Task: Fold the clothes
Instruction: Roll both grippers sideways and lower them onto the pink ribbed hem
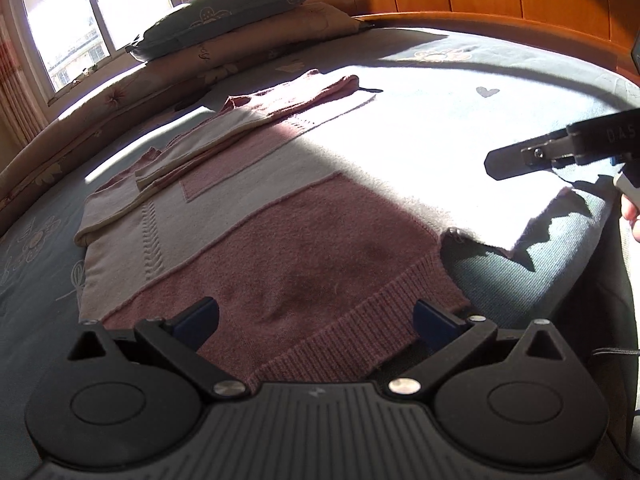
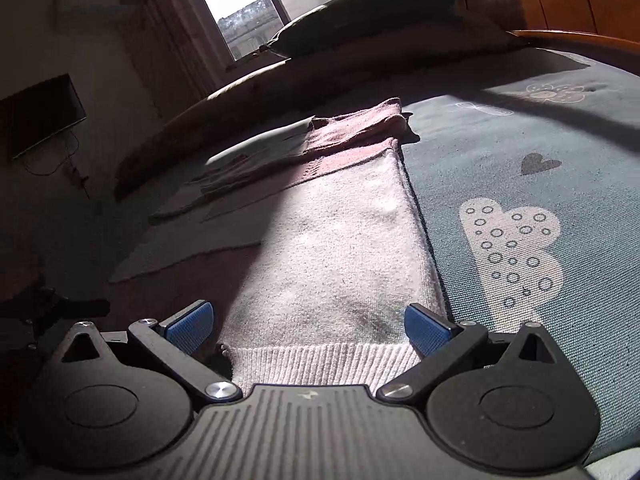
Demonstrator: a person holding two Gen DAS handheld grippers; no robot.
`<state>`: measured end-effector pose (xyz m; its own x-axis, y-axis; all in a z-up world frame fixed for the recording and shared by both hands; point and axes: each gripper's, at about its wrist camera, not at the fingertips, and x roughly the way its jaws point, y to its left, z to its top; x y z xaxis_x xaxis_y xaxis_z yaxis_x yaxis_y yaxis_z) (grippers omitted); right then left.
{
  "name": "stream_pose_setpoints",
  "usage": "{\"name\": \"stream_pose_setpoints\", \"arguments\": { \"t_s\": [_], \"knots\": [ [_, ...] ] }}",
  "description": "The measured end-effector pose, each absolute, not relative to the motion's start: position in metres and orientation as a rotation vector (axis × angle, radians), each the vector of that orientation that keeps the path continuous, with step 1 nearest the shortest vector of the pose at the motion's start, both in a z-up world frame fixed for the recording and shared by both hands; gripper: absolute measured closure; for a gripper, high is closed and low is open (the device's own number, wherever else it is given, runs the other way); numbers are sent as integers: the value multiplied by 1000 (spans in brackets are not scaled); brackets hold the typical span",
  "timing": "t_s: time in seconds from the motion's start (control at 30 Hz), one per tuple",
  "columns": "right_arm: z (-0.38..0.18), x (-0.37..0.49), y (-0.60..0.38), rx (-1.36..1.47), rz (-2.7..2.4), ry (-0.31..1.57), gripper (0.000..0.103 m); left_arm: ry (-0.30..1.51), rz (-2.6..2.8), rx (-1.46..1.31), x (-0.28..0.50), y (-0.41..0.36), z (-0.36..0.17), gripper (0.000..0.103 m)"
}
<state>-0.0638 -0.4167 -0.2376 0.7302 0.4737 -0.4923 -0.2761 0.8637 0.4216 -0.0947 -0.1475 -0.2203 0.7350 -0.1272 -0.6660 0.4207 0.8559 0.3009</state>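
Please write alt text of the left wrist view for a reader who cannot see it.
The open left gripper hovers over the ribbed hem of a pink and cream sweater spread flat on a grey-blue bedspread, sleeves folded in. The right gripper enters from the right near the hem's sunlit corner; two pillows lie behind.

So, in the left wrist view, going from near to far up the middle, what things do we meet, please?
Left gripper → ribbed hem → pink and cream sweater → folded sleeves → stacked pillows → window.
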Motion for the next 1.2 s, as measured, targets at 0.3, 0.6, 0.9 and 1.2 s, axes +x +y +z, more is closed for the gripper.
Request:
{"name": "stream_pose_setpoints", "arguments": {
  "t_s": [0.3,0.6,0.9,1.2],
  "knots": [
    [-238,-65,-418,335,417,622,0,585,-341,727,-118,-175,-231,1],
    [-228,-74,-419,282,401,580,0,485,-390,963,-121,-199,-238,1],
    [-207,-83,-440,352,328,558,0,373,-474,1240,-121,-223,-250,1],
    [-202,-85,-427,278,352,572,0,381,-442,1240,-115,-210,-252,1]
  ]
}}
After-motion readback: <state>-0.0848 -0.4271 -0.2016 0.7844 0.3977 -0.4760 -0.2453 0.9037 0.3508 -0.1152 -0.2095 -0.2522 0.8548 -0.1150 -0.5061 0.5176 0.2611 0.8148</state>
